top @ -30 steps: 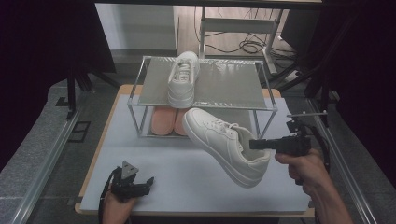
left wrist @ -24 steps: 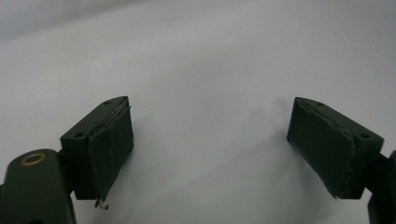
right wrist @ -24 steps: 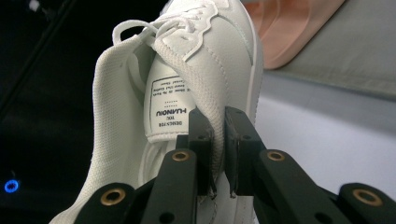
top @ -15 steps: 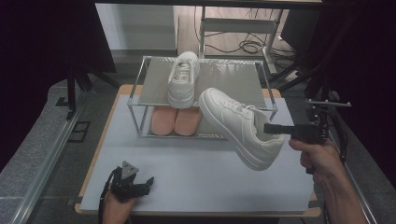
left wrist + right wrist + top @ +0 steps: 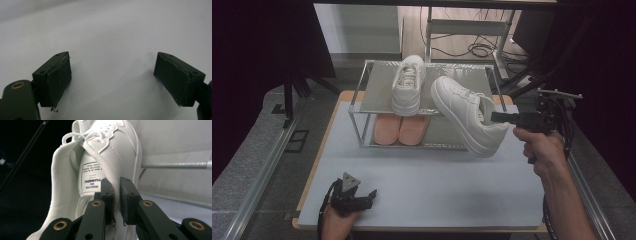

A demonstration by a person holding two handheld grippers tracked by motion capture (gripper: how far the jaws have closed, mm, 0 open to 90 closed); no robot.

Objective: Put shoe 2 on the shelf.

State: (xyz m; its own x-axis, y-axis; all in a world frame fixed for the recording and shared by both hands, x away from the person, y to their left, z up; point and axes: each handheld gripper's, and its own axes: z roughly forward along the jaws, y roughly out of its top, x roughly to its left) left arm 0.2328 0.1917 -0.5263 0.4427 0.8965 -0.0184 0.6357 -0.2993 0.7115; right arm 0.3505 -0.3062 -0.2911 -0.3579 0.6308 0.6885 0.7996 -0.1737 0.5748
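White sneaker hangs in the air over the surface, gripped by the right gripper at about three o'clock from the middle of the surface. In the right gripper view the two black jaws are pressed together on the padded collar of the shoe, next to the tongue label, and the shoe tilts with its toe pointing away toward the rack.

Nearest to me, at about seven o'clock on the surface, the left gripper sits low in the person's left hand, with its grey three-cornered plate on top. Its jaws stand wide apart with nothing between them; in the left gripper view just the pale surface lies between the two pads.

Farther on, at three o'clock, the person's right hand holds the right gripper level, its jaws reaching toward nine o'clock into the shoe's opening. The held sneaker lies aslant in front of the right end of the metal rack, heel low and near, toe high and toward eleven o'clock, just over the rack's top shelf edge.

At twelve o'clock the rack stands on the far part of the surface. A second white sneaker rests on its top shelf, toe pointing away, just beside the toe of the held one. On the lower level a pair of pink insoles lies side by side.
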